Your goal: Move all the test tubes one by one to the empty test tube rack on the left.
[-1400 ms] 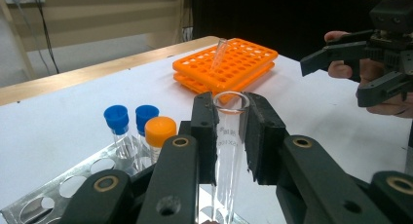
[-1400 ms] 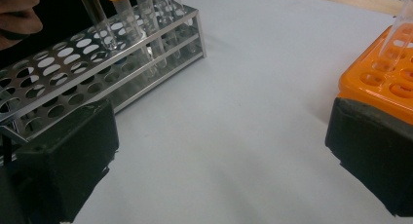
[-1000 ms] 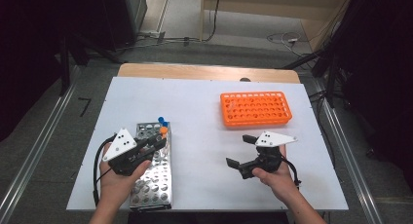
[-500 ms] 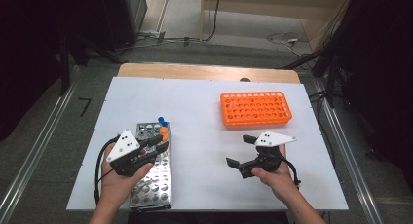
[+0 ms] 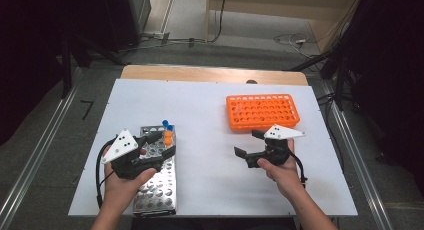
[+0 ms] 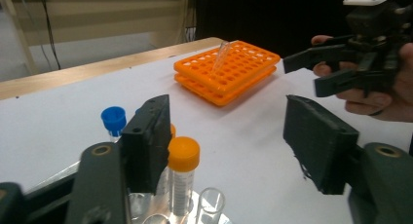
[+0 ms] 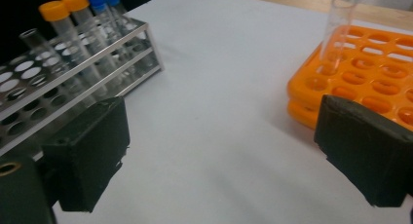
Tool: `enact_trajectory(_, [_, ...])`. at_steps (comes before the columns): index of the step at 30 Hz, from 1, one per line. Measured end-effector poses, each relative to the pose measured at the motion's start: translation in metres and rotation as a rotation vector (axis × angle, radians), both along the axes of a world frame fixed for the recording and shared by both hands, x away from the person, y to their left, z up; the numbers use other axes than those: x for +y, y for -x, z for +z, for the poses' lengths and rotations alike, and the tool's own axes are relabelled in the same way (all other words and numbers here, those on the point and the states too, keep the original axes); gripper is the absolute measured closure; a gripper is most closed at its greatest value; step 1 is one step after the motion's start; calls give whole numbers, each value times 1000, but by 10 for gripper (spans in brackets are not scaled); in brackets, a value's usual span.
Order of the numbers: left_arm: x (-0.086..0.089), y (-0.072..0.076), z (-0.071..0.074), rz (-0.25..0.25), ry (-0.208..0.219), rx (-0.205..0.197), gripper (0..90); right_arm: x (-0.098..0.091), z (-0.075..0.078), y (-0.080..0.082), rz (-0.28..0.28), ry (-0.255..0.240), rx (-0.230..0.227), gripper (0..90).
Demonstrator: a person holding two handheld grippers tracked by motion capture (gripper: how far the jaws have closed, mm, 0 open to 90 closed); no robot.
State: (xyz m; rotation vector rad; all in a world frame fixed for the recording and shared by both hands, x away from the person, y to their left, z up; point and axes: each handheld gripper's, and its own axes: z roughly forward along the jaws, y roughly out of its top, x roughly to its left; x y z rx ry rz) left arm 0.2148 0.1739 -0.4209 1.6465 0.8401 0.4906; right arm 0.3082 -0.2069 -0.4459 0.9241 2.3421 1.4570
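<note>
A white table [image 5: 210, 115] takes up the middle of the high view, with a strip of bare wood along its far edge. On it, in the lower left of that view, lies a long metal rack [image 5: 159, 182] full of round holes, and in the upper right sits an orange rack [image 5: 262, 111], the two well apart. The left gripper [image 5: 162, 143] is held over the far end of the metal rack, at the left of the high view; its jaws have just been opening and now stand apart, released. In the left gripper view an orange-capped tube [image 6: 183, 177] stands upright in the metal rack between those jaws, just beside the left jaw, and I cannot tell whether it touches that jaw; the right jaw is well clear of it. A blue-capped tube [image 6: 113, 121] stands behind it toward the left of that view, and an empty clear tube [image 6: 210, 207] shows at the bottom edge. The right gripper [image 5: 248, 147] hangs just below the orange rack in the high view, right of centre, its jaws spread with only bare table between them, having just eased a little closer. In the right gripper view a clear tube [image 7: 337, 31] leans in a hole of the orange rack at the upper right, with the capped tubes [image 7: 78, 19] at the upper left.
</note>
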Motion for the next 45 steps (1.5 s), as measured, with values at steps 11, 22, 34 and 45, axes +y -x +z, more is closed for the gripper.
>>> enact_trajectory(11, [-10,0,4,2,23,18,80,6,-7,-43,-101,23,25,200])
enact_trajectory(22, [-24,0,4,-29,14,23,0,23,-17,-81,-196,77,30,449])
enact_trajectory(34, [-29,-1,3,-37,11,30,0,36,-28,-100,-223,91,17,644])
enact_trajectory(45, [-33,0,3,-36,17,26,0,34,-21,-96,-244,95,-69,738])
